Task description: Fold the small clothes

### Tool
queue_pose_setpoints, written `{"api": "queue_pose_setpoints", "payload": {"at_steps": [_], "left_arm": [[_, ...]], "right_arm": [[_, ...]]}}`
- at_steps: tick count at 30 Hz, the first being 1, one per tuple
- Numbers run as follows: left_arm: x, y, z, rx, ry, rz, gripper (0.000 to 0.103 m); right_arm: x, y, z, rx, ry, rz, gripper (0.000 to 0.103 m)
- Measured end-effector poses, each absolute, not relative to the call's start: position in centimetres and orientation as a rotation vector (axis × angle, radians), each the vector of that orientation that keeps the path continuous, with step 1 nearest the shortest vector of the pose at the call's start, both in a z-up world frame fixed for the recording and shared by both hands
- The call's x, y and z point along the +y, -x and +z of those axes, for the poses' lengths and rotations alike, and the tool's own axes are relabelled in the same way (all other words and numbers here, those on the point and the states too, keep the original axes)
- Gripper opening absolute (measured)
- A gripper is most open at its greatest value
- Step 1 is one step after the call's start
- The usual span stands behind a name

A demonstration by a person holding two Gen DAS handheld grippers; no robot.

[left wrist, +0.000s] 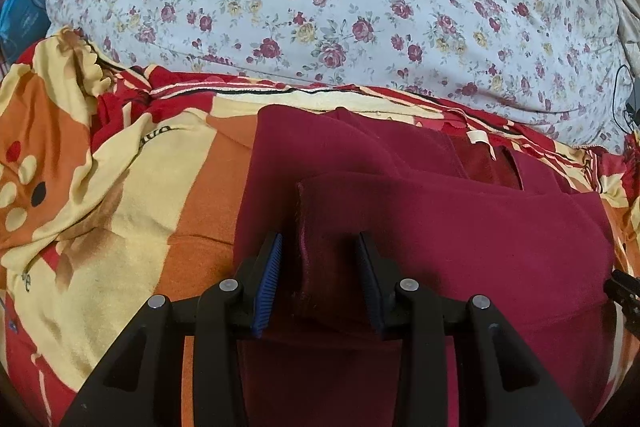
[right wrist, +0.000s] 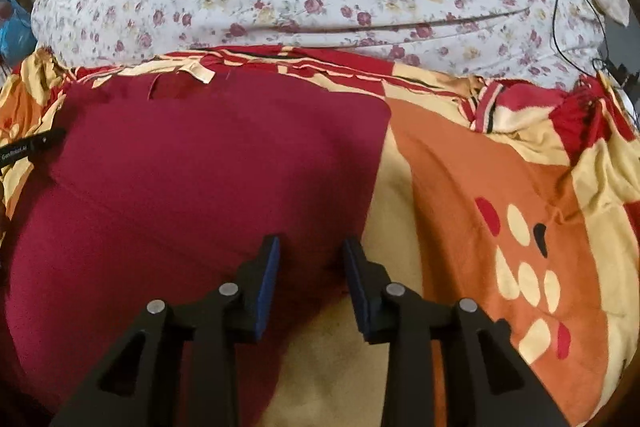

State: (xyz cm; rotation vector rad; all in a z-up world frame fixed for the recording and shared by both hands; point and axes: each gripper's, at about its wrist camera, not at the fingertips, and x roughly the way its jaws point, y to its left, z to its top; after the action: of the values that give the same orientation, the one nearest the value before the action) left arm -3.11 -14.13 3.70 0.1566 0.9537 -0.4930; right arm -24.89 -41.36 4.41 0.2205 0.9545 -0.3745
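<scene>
The maroon garment (left wrist: pixel 460 235) lies flat on the orange, red and cream blanket (left wrist: pixel 132 187), already folded over on itself once or twice, with a cuff-like folded edge (left wrist: pixel 316 247) pointing back toward the left wrist camera. A pale tag (left wrist: pixel 482 139) peeks out at its far edge. Behind it all sits a flowered pillow (left wrist: pixel 320 7).

The left gripper (left wrist: pixel 320 243) has its jaws apart on either side of that cuff, pads not pressing on the cloth as far as I can see, so it's open around it, not pinching. The right gripper (right wrist: pixel 310 247) hovers over the garment's near right corner (right wrist: pixel 328 267), jaws apart too, nothing clamped.

My read is that a fold has just been laid and the next one is being lined up. To do it well I'd pinch both layers of the cuff on the left, grab the matching corner on the right, and lift both together so the fold line runs straight. Go low and slow; this knit looks soft and floppy, and the rumpled blanket underneath could drag an edge crooked. Smooth it flat before letting go.
</scene>
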Motion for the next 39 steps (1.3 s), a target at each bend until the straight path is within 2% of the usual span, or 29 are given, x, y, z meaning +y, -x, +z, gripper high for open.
{"api": "queue_pose_setpoints", "payload": {"at_steps": [4,8,21,26,32,39], "left_arm": [[-14.2,3.1,3.7,0.955,-0.153,-0.491,0.027],[-13.5,3.4,4.3,0.965,-0.128,-0.496,0.027],[-10.9,4.2,5.7,0.960,-0.072,-0.479,0.028],[-10.6,3.7,5.3,0.946,-0.088,-0.446,0.034],[-10.2,2.5,4.2,0.993,-0.046,-0.427,0.034],[-9.8,3.2,4.8,0.965,-0.074,-0.404,0.034]], "right_arm": [[-41.8,25.7,5.4,0.935,-0.290,-0.360,0.037],[-41.6,26.7,6.1,0.909,-0.350,-0.330,0.053],[-38.3,27.6,6.7,0.914,-0.340,-0.242,0.058],[-37.8,27.8,6.7,0.923,-0.329,-0.233,0.062],[-37.6,28.0,6.5,0.930,-0.346,-0.226,0.062],[-36.8,28.7,7.0,0.929,-0.343,-0.204,0.064]]}}
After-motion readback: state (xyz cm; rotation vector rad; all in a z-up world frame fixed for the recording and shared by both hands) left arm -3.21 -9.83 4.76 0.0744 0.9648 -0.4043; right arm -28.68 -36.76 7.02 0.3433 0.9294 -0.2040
